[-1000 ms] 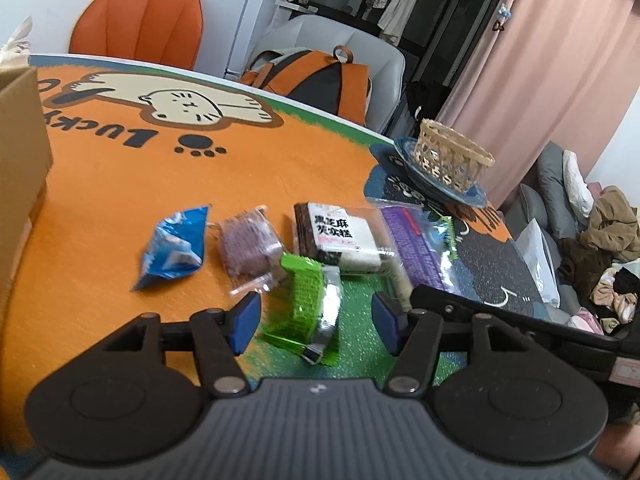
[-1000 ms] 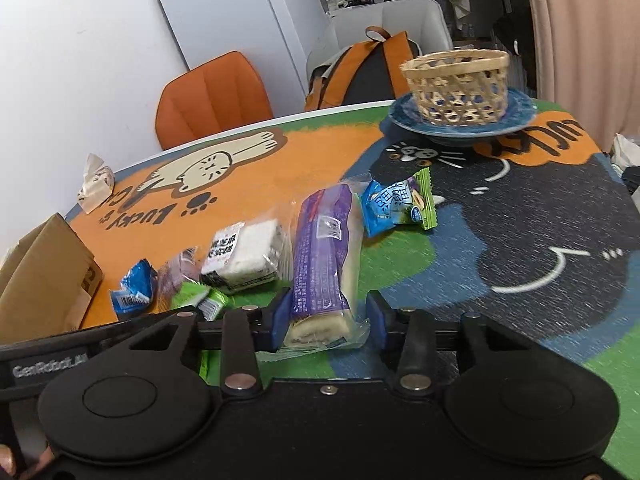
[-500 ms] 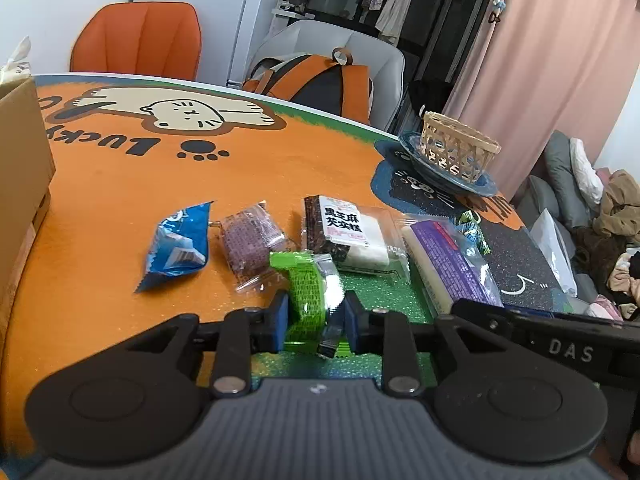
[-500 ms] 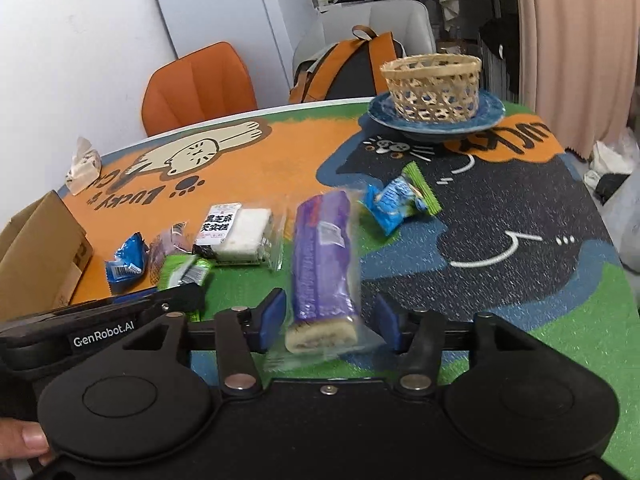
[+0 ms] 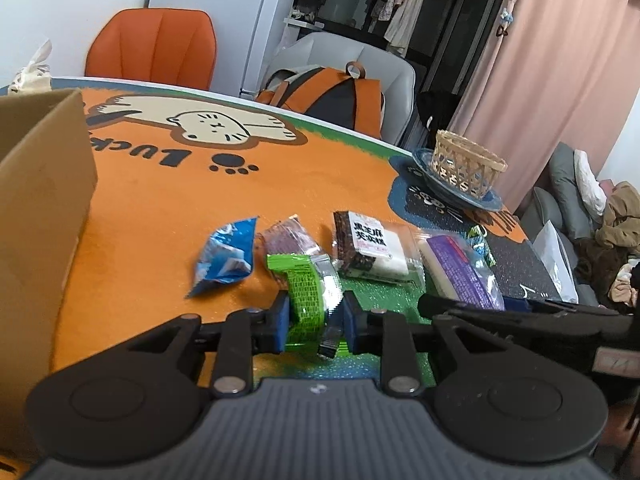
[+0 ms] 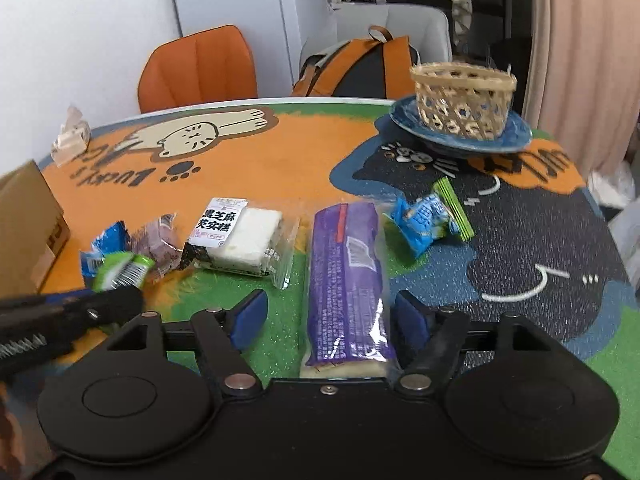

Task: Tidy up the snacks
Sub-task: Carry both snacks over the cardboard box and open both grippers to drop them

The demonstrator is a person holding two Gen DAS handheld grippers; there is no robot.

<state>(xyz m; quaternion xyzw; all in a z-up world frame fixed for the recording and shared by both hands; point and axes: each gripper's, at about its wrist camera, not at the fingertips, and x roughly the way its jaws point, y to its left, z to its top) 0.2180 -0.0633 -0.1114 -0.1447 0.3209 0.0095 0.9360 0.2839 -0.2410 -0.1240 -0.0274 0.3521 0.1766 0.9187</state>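
Two changes noted: left gripper has clamped the green packet low over the table mat, ready for lifting, while right gripper, jaws opening, releases the purple bar.

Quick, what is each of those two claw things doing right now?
Left gripper: jaws shut on the green snack packet.
Right gripper: jaws opening, the purple snack pack lying loose between them.

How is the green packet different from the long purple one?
The green packet is short and pinched in the left tongs; the purple packet is long, lying flat between the right tongs, which are opening off it. Both are sealed, printed snack wrappers.
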